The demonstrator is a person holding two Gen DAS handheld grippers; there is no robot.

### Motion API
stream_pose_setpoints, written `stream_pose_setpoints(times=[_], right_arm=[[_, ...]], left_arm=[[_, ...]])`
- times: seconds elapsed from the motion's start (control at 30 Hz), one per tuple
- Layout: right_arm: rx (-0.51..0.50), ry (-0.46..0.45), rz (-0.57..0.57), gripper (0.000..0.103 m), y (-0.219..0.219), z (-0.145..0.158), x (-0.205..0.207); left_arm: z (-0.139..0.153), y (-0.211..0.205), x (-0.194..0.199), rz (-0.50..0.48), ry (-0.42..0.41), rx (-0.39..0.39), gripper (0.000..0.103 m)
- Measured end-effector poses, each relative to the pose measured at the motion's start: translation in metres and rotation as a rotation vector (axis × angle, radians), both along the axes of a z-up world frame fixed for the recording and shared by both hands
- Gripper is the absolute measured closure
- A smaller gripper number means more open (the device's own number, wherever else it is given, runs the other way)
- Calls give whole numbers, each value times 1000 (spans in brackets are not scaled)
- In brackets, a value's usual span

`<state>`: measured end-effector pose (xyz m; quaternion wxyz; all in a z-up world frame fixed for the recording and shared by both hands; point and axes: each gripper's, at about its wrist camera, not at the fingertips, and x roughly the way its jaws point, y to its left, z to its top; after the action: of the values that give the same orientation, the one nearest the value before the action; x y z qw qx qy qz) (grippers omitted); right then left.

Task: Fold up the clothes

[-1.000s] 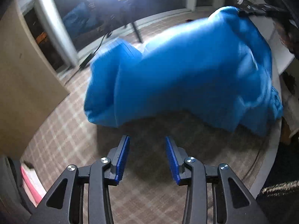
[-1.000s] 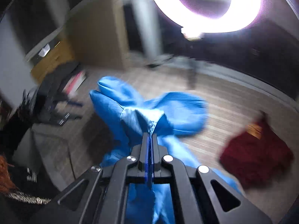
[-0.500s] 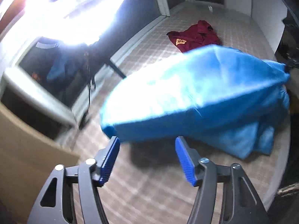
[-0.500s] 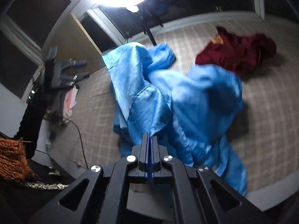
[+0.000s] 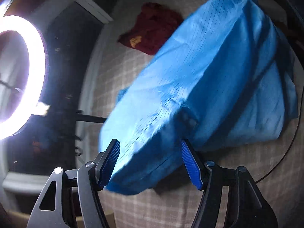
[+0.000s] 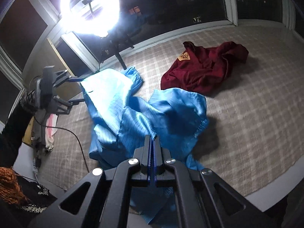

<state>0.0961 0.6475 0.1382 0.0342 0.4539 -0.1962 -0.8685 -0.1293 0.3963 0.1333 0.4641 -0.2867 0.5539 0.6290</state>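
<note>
Since 0.5 s ago, the blue garment (image 5: 199, 87) has swung closer to the left claw (image 5: 150, 163), and its lower edge now sits between the 2 spread fingers, whose blue pads (image 5: 111, 161) stand well apart on either side of the cloth without pinching it. Beyond that claw the fabric stretches up and to the right, lifted off the checked mat (image 5: 171, 205). Farther off lies a maroon garment (image 5: 152, 36), and to the left glows a ring light (image 5: 22, 76).

Nearest the right claw (image 6: 152, 142), a bunched fold of the blue garment (image 6: 133, 117) is clamped between its closed fingers. Ahead, the cloth drapes down onto the mat and rises left toward the left claw (image 6: 76, 89). The maroon garment (image 6: 201, 70) rests far right, apart.
</note>
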Motion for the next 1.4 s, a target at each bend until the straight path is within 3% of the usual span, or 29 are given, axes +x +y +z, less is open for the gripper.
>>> stream_pose_setpoints(times=[0.07, 0.1, 0.17, 0.23, 0.27, 0.3, 0.37, 0.5, 0.63, 0.67, 0.7, 0.73, 0.77, 0.87, 1.0, 1.13, 1.27, 1.4], right_arm=[[20, 3, 7, 101, -4, 0, -8], [22, 6, 6, 101, -4, 1, -11], [7, -2, -13, 95, -2, -1, -15], [-13, -13, -22, 74, 1, -7, -15], [-11, -16, -27, 54, 2, -11, -14], [3, -19, -32, 43, 1, -15, -11], [1, -35, -31, 43, 0, -25, -7], [-98, -57, 2, 43, -8, -51, 8], [-103, -60, 71, 44, -28, -70, 9], [-54, -75, 88, 67, -35, -71, 6], [-5, -90, 104, 101, -41, -73, 3], [35, -104, 106, 102, -45, -72, -1], [68, -92, 89, 102, -45, -57, -4], [210, 51, 50, 102, -51, 33, -13], [405, 245, 1, 102, -63, 156, -26], [613, 440, 1, 102, -121, 314, -33], [670, 605, 17, 102, -187, 442, -22], [732, 728, 19, 102, -260, 534, -1]], left_arm=[[-11, 5, -12, 10, -67, -36, 62], [-16, 6, -17, 36, -127, -48, 99], [-23, 5, -27, 99, -215, -45, 102], [-18, -5, -27, 131, -245, 7, 102], [-14, -10, -25, 137, -250, 29, 102], [-9, -15, -24, 143, -256, 50, 102], [-3, -24, -24, 163, -263, 84, 102], [-2, -32, -25, 208, -267, 103, 102], [-4, -30, -25, 230, -257, 106, 102], [-2, -31, -24, 241, -253, 110, 102], [2, -32, -24, 255, -242, 117, 102], [9, -34, -23, 267, -224, 131, 102], [16, -37, -21, 279, -207, 144, 102], [54, -52, -21, 333, -185, 236, 102], [138, -85, -14, 394, -87, 411, 103], [234, -130, 11, 399, 37, 598, 102], [312, -179, 43, 401, 132, 751, 102], [364, -218, 77, 388, 212, 850, 102]])
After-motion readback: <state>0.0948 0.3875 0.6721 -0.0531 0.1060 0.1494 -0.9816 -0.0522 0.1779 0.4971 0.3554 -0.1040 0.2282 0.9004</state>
